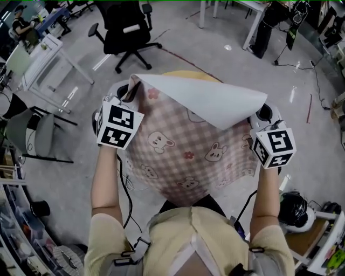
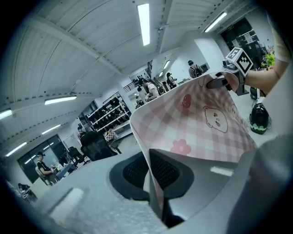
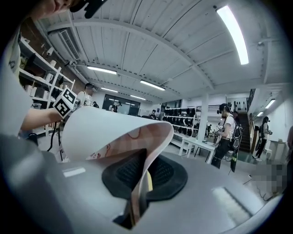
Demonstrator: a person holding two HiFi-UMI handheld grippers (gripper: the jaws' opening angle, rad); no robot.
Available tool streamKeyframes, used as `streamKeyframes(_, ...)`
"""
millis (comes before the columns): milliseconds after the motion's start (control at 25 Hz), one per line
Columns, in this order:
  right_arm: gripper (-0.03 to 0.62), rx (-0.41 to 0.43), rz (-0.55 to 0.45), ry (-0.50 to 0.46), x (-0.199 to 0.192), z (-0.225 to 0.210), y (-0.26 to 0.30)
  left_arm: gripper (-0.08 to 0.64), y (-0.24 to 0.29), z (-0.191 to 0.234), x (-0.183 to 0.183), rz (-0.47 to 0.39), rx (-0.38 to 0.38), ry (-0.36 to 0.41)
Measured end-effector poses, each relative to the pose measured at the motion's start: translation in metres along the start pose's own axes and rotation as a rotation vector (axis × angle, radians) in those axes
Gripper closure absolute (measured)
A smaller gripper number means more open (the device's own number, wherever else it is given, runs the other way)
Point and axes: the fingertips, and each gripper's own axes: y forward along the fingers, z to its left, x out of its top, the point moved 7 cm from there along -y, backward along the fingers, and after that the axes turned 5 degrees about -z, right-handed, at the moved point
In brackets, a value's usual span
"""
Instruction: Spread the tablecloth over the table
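Note:
A pink checked tablecloth [image 1: 183, 151] with bunny and flower prints hangs in the air between my two grippers, its far edge curled back to show the white underside [image 1: 210, 97]. My left gripper [image 1: 127, 92] is shut on the cloth's left corner, seen pinched between the black pads in the left gripper view [image 2: 153, 183]. My right gripper [image 1: 263, 114] is shut on the right corner; the cloth [image 3: 114, 132] folds over from its closed pads [image 3: 139, 183]. A yellowish round table [image 1: 186, 75] peeks out just beyond the cloth, mostly hidden by it.
A black office chair [image 1: 126, 27] stands on the grey floor ahead. A white wire rack [image 1: 46, 59] is at the left, white desks [image 1: 253, 16] at the back right, a dark helmet [image 1: 294, 207] at the right. People stand in the distance [image 3: 226, 132].

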Motion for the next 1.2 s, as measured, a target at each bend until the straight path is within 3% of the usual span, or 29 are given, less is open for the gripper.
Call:
streamKeyframes(240, 0.580, 0.054, 0.030, 0.033, -0.044, -0.083, 0.085, 0.552, 0.123, 0.011, 0.009, 0.080, 0.002, 0.013)
streamKeyframes(480, 0.580, 0.083, 0.072, 0.053, -0.087, -0.119, 0.147, 0.552, 0.203, 0.015, -0.012, 0.148, -0.021, -0.001)
streamKeyframes(840, 0.575, 0.139, 0.199, 0.056, -0.177, -0.122, 0.197, 0.551, 0.279, -0.009, -0.084, 0.298, -0.150, 0.039)
streamKeyframes(1200, 0.572, 0.142, 0.278, 0.045, -0.200, -0.119, 0.213, 0.549, 0.303, -0.020, -0.107, 0.399, -0.194, 0.071)
